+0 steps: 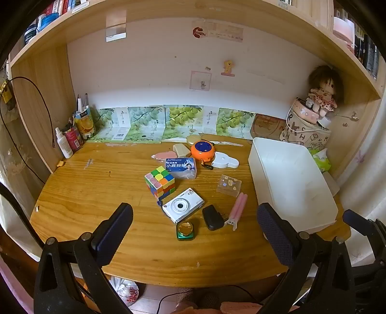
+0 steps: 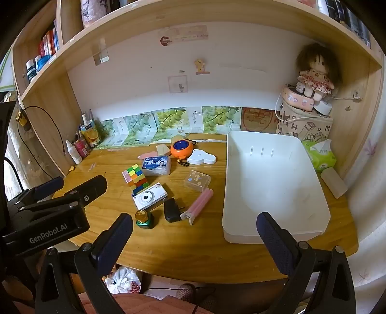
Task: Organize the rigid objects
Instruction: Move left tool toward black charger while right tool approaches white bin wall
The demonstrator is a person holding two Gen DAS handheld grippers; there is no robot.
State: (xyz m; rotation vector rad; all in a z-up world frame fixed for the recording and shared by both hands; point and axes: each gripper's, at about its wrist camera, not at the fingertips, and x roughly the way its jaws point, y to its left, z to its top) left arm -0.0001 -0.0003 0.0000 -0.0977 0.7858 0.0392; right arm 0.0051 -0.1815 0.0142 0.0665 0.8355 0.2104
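The wooden tabletop [image 1: 96,193] is showing glossy varnished grain; the white plastic bin [image 2: 277,183] is looking smooth and matt.

Wooden desk [image 1: 84,193] set in alcove, closed by wooden side panels [image 1: 43,96]. White back wall [image 1: 144,72] marked with stickers. Shelf [image 2: 168,17] with books fixed above. Wooden floor [image 1: 154,297] seen under desk.
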